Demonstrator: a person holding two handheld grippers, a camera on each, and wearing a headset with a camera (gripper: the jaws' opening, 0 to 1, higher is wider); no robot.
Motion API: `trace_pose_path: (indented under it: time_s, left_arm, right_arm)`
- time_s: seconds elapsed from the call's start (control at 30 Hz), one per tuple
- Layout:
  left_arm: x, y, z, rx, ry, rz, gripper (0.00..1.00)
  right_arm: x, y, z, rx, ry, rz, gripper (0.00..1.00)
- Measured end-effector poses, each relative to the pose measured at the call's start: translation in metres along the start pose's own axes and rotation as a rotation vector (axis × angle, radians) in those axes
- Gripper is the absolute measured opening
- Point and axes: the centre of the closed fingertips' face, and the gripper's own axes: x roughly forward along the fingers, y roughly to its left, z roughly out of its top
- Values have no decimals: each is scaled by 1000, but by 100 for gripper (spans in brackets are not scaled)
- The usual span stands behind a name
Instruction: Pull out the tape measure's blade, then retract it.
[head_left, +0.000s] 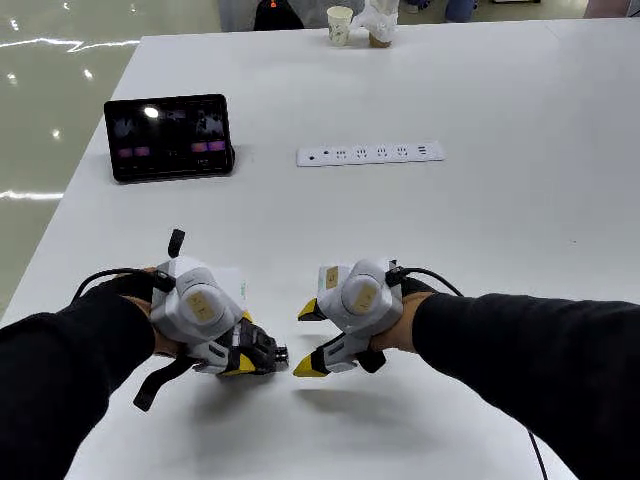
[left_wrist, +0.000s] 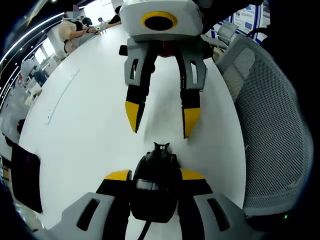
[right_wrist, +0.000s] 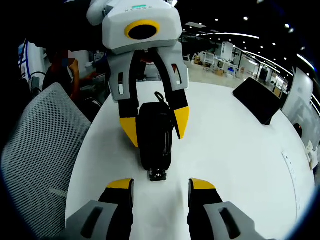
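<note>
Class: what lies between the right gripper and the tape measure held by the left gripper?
A short stretch of bare white table, seen in the right gripper view; the open right gripper faces the tape measure clamped in the left gripper.

I look down at a big white counter (head_left: 500, 230). A dark tablet (head_left: 168, 136) and a white power strip (head_left: 370, 154) lie on it. A paper cup (head_left: 340, 25) stands at the far edge. The floor (head_left: 40, 110) shines. A grey mesh chair (left_wrist: 275, 125) is beside the counter. Small ceiling lights (right_wrist: 245, 19) glow.
</note>
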Motion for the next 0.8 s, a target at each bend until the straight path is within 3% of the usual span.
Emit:
trace_pose_path:
  time_s: [0.17, 0.27, 0.43, 0.53, 0.73, 0.8]
  left_arm:
    - [0, 0, 0, -12, -10, 3, 30]
    - [0, 0, 0, -18, -16, 3, 30]
    - [0, 0, 0, -24, -27, 9, 30]
    - [0, 0, 0, -35, -39, 14, 31]
    - [0, -1, 0, -38, -42, 25, 31]
    - [0, -1, 0, -42, -45, 26, 31]
  right_arm:
    - [10, 0, -1, -5, 13, -3, 34]
    - [14, -3, -2, 45, 0, -4, 31]
    - [19, 0, -3, 12, 14, 2, 26]
    - [23, -2, -1, -6, 16, -8, 17]
    - [28, 3, -1, -40, 27, 10, 13]
    - [29, 1, -2, -35, 42, -7, 13]
